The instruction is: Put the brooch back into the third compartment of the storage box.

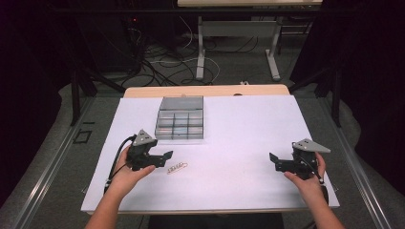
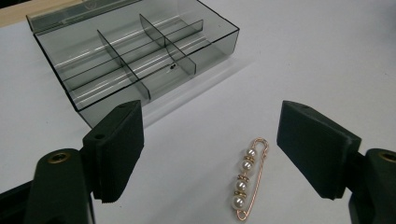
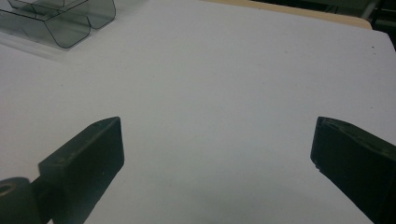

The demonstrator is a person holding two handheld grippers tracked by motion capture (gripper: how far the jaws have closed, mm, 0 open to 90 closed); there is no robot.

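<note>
The gold safety-pin brooch with four white pearls (image 2: 246, 179) is located flat on the white table sheet (image 1: 239, 129), between the spread, non-contacting jaws of the left gripper (image 2: 224, 154), near the smoked-plastic compartment box (image 2: 135, 51). The right gripper (image 3: 215, 163) is held open over bare sheet.

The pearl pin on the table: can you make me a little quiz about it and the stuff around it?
1. True or false: the pearl pin lies inside the grey divided box.
2. How many pearls does the pin carry?
3. Which is nearer the pin: A, the left hand-held gripper, or B, the right hand-held gripper?

Key: 1. False, it lies flat on the white table sheet, apart from the box. 2. Four. 3. A; its jaws stand apart either side of the pin without touching it.
</note>
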